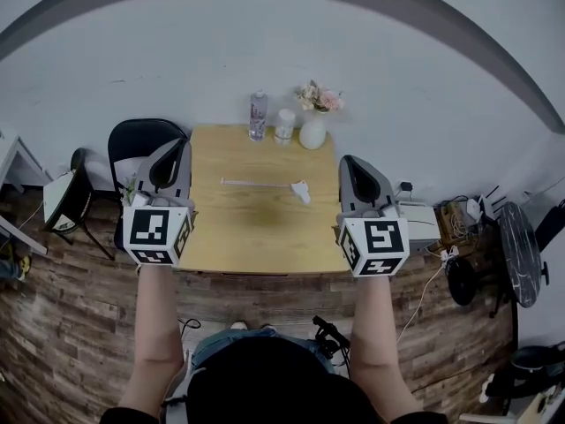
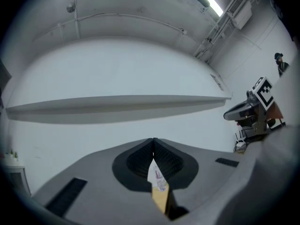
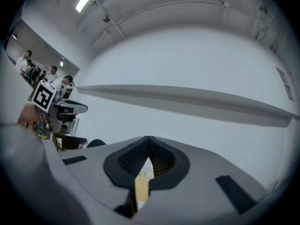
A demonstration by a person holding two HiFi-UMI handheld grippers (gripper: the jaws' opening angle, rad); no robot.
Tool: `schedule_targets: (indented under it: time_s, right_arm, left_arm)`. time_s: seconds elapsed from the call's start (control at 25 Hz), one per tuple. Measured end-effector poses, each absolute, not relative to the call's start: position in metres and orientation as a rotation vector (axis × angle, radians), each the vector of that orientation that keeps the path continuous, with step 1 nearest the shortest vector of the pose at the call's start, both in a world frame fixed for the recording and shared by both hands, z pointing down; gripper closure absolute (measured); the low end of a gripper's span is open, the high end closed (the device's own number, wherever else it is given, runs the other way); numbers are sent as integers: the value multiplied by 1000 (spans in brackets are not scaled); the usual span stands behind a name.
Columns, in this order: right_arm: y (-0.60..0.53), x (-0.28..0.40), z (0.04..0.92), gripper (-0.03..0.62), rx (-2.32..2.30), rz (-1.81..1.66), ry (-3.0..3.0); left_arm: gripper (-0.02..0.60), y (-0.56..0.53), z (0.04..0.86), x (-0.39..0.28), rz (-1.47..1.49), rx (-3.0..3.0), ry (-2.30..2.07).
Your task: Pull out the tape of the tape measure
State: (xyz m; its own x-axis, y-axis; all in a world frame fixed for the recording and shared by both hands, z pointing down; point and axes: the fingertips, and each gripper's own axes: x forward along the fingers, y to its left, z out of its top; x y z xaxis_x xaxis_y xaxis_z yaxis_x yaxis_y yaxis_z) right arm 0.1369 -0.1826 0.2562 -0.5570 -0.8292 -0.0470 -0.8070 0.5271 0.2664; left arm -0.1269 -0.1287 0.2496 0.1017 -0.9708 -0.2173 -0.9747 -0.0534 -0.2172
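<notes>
Flanking the wooden table [image 1: 256, 228] by the white wall [image 1: 397, 78], left gripper [image 1: 175, 148] and right gripper [image 1: 350, 164] are pressed together.

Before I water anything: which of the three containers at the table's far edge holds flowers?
The white vase, the rightmost; the clear bottle and small white jar left of it hold none.

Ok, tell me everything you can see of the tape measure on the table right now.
The tape measure is a small white case, plastic by the look of it, lying on the wooden table right of its middle. A thin pale strip runs left from the case, flat on the wood and nearly straight; it looks like tape already drawn out. Only the table touches it, and it lies apart from the items at the far edge. Markings and the end hook are too small to make out.
</notes>
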Motion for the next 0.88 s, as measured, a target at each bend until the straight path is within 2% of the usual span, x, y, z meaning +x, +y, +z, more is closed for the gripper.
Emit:
schedule_targets:
  time_s: [0.88]
  right_arm:
    - [-183, 150, 252, 582, 1466, -457, -2645]
  left_arm:
    - [571, -132, 245, -120, 39, -2061, 1920]
